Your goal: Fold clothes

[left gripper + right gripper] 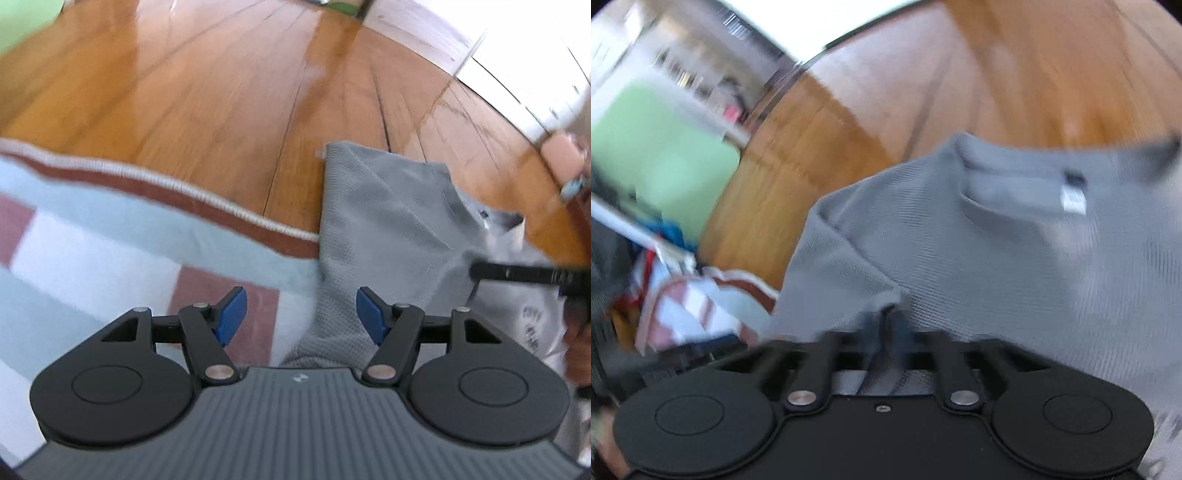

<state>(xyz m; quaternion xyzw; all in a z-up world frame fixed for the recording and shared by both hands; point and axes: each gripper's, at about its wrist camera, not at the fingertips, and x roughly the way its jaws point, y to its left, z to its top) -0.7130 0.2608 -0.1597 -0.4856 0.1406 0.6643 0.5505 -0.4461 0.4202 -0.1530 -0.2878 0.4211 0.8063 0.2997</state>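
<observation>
A grey waffle-knit garment (376,221) lies partly on the wooden floor (221,92) and partly on a rug (92,236). My left gripper (301,317) hovers over its near end, blue pads (231,317) wide apart, with fabric below them but not pinched. In the right wrist view the same grey garment (997,258) fills the frame, its collar and label (1073,195) at the far side. My right gripper (892,325) is shut on a raised fold of it. The right gripper's black fingers (517,275) reach in from the right edge of the left wrist view.
The rug has light-blue, white and maroon blocks with a pale corded edge (207,192). A light printed fabric (528,325) lies at the right. A pile of mixed clothes (665,258) and a green surface (665,155) sit at the left. White boards (517,66) border the floor.
</observation>
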